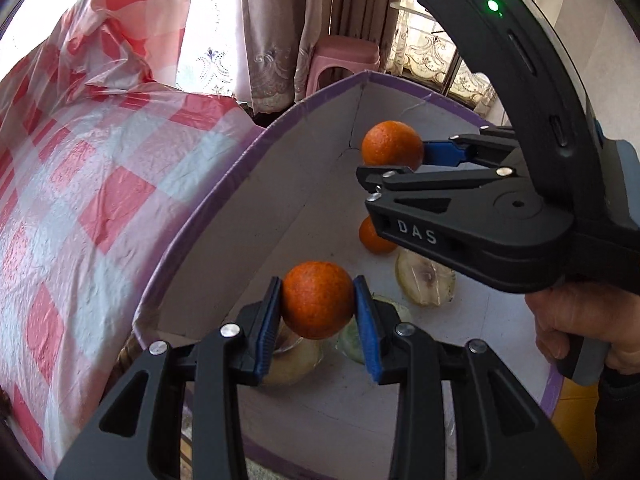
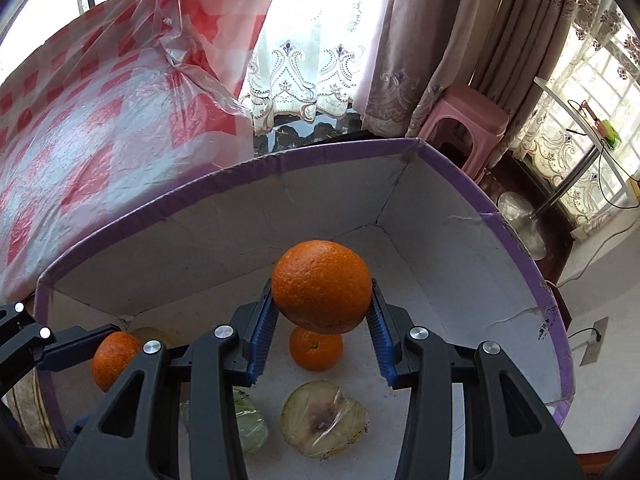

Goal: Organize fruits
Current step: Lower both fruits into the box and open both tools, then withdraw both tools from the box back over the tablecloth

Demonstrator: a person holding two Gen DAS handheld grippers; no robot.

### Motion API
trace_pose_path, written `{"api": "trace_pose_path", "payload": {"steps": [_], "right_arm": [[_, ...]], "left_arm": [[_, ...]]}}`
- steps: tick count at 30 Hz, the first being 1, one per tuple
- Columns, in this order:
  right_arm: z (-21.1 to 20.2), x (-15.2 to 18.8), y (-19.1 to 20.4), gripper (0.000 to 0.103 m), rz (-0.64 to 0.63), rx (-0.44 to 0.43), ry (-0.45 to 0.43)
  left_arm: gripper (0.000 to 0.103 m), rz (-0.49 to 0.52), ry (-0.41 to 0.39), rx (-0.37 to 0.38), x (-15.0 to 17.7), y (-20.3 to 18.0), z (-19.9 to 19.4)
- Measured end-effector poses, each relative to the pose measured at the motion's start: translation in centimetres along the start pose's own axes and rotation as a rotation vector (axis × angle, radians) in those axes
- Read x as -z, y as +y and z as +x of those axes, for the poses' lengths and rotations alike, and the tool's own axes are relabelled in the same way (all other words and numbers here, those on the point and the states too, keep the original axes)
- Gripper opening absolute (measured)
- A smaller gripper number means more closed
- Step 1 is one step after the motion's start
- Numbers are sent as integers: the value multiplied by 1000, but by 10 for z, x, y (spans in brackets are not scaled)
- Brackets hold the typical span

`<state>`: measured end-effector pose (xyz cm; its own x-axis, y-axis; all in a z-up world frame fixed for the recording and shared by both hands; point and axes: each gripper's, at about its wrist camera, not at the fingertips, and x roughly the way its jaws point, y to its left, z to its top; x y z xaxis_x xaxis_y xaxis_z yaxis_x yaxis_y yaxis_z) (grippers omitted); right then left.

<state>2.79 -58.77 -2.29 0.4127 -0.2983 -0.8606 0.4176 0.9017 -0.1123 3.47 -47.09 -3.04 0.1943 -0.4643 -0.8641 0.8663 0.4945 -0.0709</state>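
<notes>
Checked plastic tablecloth (image 1: 100, 208) (crumpled) under purple-rimmed box (image 2: 248, 172)

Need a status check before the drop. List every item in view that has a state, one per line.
Left claw: shut on an orange, above the box.
Right claw: shut on an orange, above the box.
Left orange: held, off the floor.
Right orange: held, off the floor.
Third orange: resting on the box floor.
Cardboard box: open-topped.
Cut fruit: plastic-wrapped, lying cut face up.
</notes>
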Motion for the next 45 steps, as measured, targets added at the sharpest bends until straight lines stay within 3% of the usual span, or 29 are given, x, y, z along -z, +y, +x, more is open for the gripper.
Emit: {"api": "trace_pose_path", "payload": {"steps": [11,19,22,24,28,30,37,39,45], "right_arm": [[34,-3,-2,43,-9,62,72],[44,0,-2,44,-17,75,94],[42,0,-2,50,-16,81,84],[40,0,-2,62,-14,87,73],[38,0,-3,64,-16,91,66],[34,-1,-5,72,-4,96,58],[10,-4,-19,86,67,85,-18],[0,-3,-24,87,101,79,-49],[-28,0,-42,87,200,39,-119]], "left_arm": [[36,80,82,-39,-2,-15,34],[37,76,114,-65,-12,-20,50],[48,65,107,-65,-16,-17,52],[56,59,103,-57,-15,-14,51],[67,59,84,-51,-15,-12,47],[75,55,70,-46,-16,-9,45],[92,50,21,-44,-16,-4,34],[98,55,-3,-58,-15,-6,27],[101,45,-113,-124,-7,-5,-2]]}}
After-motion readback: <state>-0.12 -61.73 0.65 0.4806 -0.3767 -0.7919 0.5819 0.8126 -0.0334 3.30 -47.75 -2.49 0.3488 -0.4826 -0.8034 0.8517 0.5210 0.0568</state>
